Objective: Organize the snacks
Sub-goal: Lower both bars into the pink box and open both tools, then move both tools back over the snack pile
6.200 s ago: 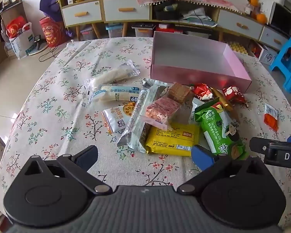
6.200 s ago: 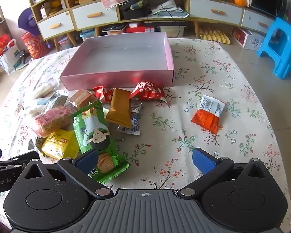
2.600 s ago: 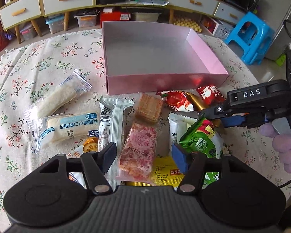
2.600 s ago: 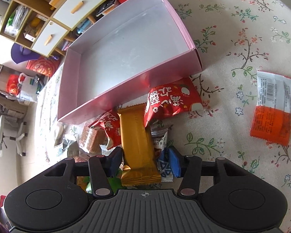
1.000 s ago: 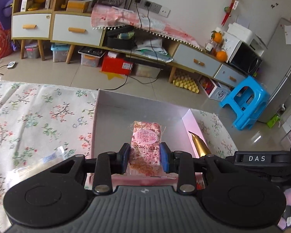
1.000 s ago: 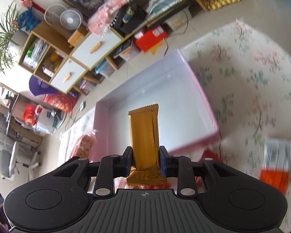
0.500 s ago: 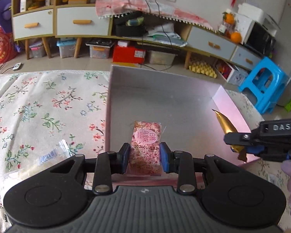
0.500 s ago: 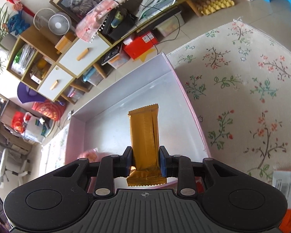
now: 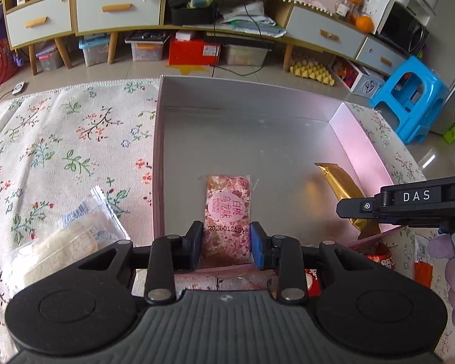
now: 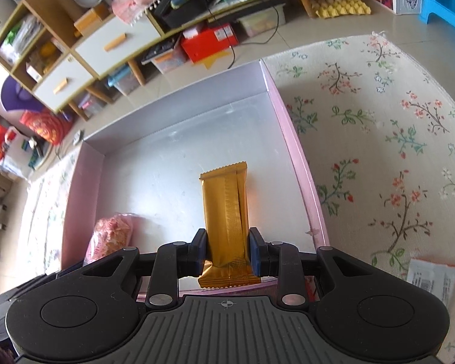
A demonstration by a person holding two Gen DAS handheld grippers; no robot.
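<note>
An open pink box [image 9: 365,142] with a silvery floor lies on the flowered tablecloth; it also shows in the right wrist view [image 10: 300,154]. My left gripper [image 9: 226,248] is shut on a pink speckled snack pack [image 9: 228,212] and holds it over the box's near left part. My right gripper [image 10: 227,253] is shut on a gold wrapped bar [image 10: 226,212], held over the box's near right part. The gold bar [image 9: 339,185] and the right gripper's side [image 9: 409,206] show in the left wrist view. The pink pack [image 10: 112,230] shows in the right wrist view.
A clear pack of pale wafers [image 9: 66,242] lies left of the box. Red packs [image 9: 382,259] lie by the box's near right corner. An orange and white pack [image 10: 432,276] lies on the cloth to the right. Cabinets and a blue stool [image 9: 409,103] stand beyond the table.
Both grippers have tilted down and moved lower over the box, each still holding its snack. The box floor now fills more of both views.
</note>
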